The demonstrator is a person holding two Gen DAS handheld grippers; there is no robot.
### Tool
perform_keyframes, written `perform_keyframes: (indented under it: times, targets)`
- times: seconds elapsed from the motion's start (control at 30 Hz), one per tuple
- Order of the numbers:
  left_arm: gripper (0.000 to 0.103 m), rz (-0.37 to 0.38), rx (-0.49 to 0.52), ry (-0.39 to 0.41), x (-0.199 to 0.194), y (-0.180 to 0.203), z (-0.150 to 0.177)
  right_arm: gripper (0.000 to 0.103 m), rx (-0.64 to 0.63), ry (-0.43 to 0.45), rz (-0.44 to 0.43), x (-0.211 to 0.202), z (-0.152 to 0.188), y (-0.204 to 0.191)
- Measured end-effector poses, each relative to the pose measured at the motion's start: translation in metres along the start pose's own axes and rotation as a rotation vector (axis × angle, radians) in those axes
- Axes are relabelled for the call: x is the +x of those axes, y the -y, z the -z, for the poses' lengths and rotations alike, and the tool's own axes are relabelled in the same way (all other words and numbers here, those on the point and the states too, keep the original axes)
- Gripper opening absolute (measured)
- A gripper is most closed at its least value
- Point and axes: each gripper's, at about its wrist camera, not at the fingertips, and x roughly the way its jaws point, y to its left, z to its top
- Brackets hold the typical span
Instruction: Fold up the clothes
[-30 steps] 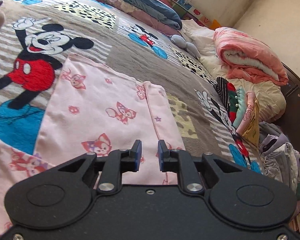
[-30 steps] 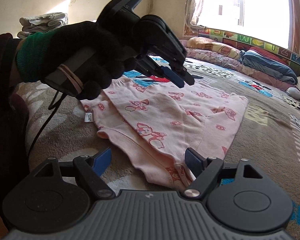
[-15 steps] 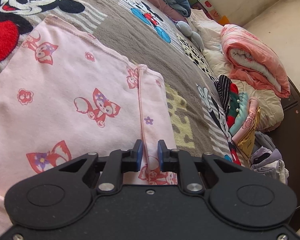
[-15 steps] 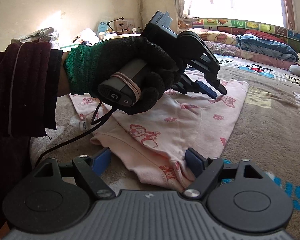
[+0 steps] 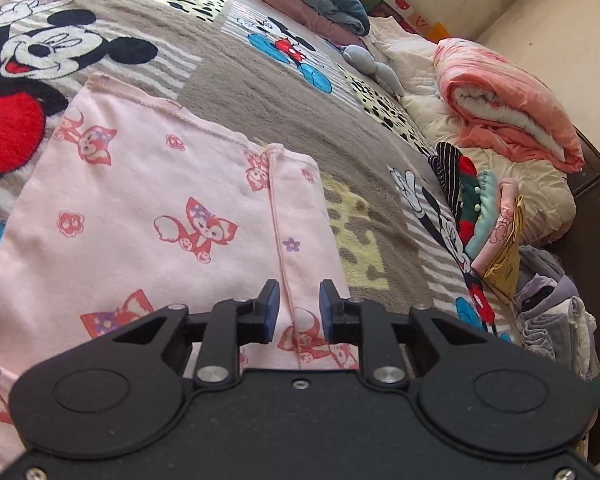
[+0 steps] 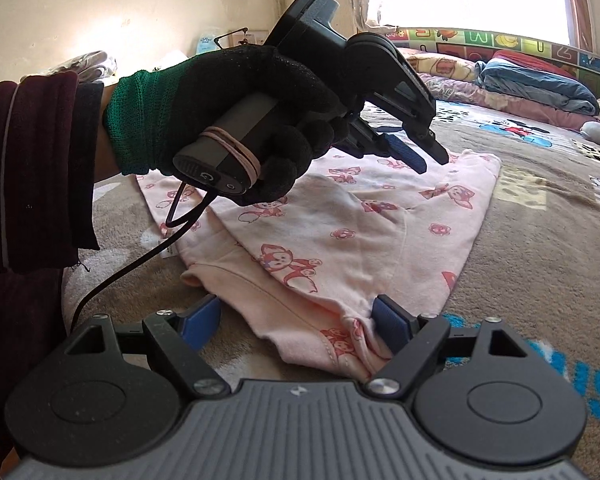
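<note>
Left gripper [image 5: 295, 305] narrowly parted over the shirt [image 5: 172, 216]; right gripper [image 6: 296, 326] agape at its hem; a shallow pinch could drag layers askew on the bed [image 5: 260, 120]

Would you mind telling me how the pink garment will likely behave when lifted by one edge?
The pink garment is probably floppy: it lies flat, creased and layered on the blanket. It looks thin, so likely light. Its folded layers may slide apart.
</note>
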Motion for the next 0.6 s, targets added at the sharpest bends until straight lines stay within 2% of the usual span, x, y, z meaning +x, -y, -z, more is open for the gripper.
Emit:
perform_keyframes:
  times: [0.07,0.13,0.2,0.33,0.4,0.43,0.5,0.6]
  targets:
    - [0.018,0.023,-0.041,-0.004,0.003,-0.005,0.004,0.084,-0.001,0.0,-0.001,0.0,0.0,0.0]
    - [0.017,0.023,-0.033,0.012,0.0,-0.003,0.003,0.084,-0.002,-0.001,-0.002,0.0,0.0,0.0]
    - [0.0,0.017,-0.017,0.031,-0.004,-0.001,0.003,0.084,-0.002,-0.001,-0.003,0.0,0.0,0.0]
    - [0.0,0.007,0.015,0.068,-0.011,0.004,0.001,0.085,0.004,-0.002,-0.01,-0.001,0.0,0.0]
    - [0.0,-0.066,0.097,0.049,-0.005,0.013,0.001,0.085,0.007,-0.006,-0.014,0.0,0.0,0.0]
    - [0.0,-0.078,0.117,0.046,-0.004,0.016,0.002,0.085,0.008,-0.007,-0.016,0.0,-0.001,0.0]
    - [0.0,-0.081,0.14,0.045,-0.002,0.019,0.003,0.086,0.01,-0.01,-0.02,0.0,-0.001,0.0]
    - [0.006,-0.086,0.175,0.043,0.0,0.025,0.005,0.086,0.01,-0.012,-0.02,-0.001,-0.001,-0.001]
